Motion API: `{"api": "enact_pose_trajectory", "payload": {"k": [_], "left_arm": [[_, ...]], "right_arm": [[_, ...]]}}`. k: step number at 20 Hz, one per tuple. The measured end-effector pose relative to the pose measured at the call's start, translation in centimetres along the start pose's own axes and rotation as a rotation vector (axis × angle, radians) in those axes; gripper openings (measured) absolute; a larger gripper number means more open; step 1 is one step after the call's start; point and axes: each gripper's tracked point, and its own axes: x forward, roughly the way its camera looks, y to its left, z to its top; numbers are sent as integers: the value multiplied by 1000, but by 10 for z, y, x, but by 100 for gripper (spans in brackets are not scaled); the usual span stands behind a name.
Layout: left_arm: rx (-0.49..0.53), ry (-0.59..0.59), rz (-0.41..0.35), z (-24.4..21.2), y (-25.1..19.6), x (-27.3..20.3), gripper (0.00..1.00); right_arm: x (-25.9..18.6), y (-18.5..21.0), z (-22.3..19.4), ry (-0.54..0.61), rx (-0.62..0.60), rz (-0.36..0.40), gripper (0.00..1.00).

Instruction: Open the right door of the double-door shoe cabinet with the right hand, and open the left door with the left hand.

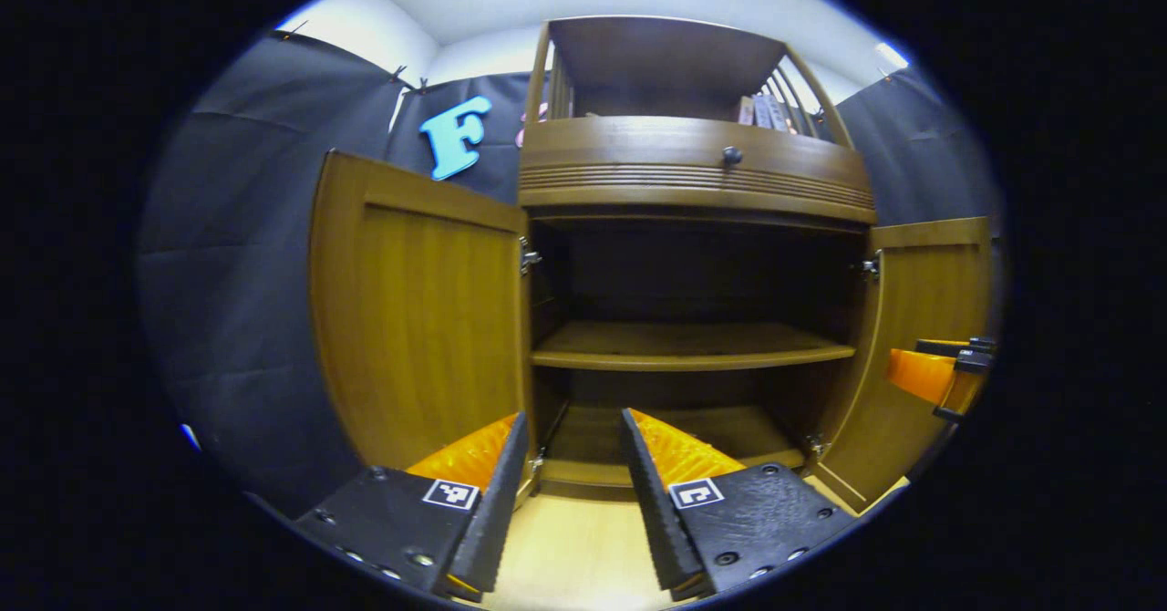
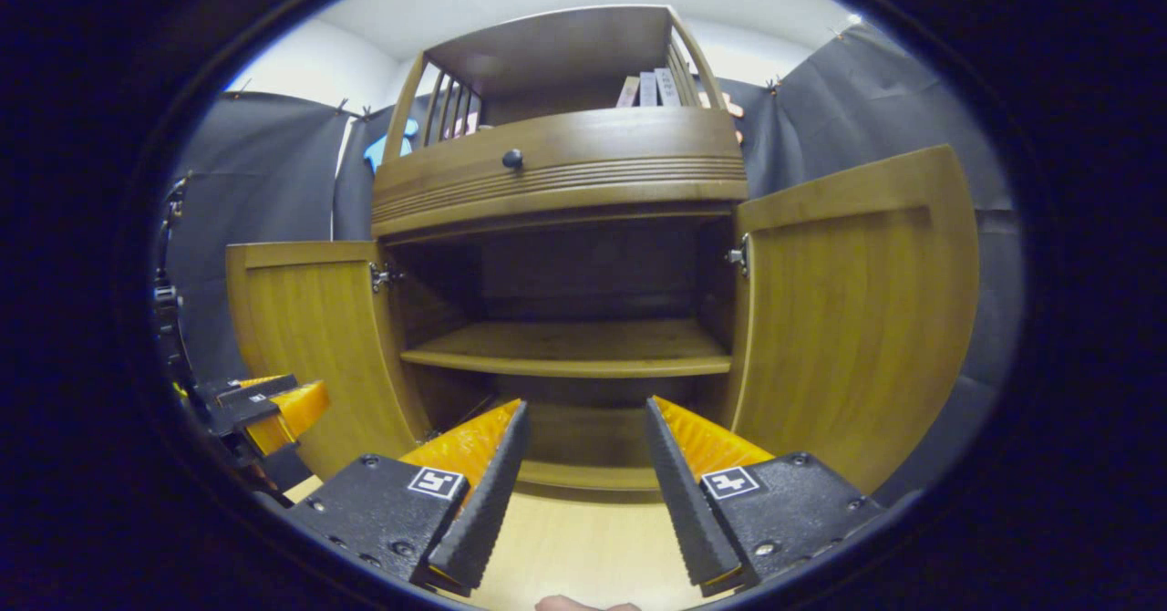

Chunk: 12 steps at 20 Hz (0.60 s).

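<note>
Shoe cabinet (image 2: 565, 164) — brown wood, satin sheen, grain on both doors, ribbed moulding above the left gripper (image 1: 574, 465), metal hinges (image 1: 529, 257), matt black cloth wall (image 1: 237, 228) — floor (image 1: 574, 547) ahead pale, smooth wood-look.

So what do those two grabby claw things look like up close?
Each one, the left gripper and the right gripper, has two long wedge-shaped jaws with ribbed inner faces, like tiny stairs. Each jaw sits on a black block dotted with round screws, and each block wears a small square black-and-white sticker. No cables or sleeves can be seen.
</note>
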Motion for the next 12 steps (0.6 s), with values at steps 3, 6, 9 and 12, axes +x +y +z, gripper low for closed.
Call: {"api": "enact_pose_trajectory", "payload": {"k": [3, 6, 9, 12], "left_arm": [[23, -38, -63, 18, -19, -6, 80], [10, -54, -107, 32, -29, -11, 78], [0, -41, -150, 34, -38, -16, 98], [-1, -37, -150, 33, -35, -22, 100]], "right_arm": [[-5, -8, 10, -17, 15, -17, 82], [-10, -11, 27, -61, 15, -23, 86], [-14, -14, 33, -92, 7, -27, 90], [-13, -12, 25, -72, -2, -30, 90]]}}
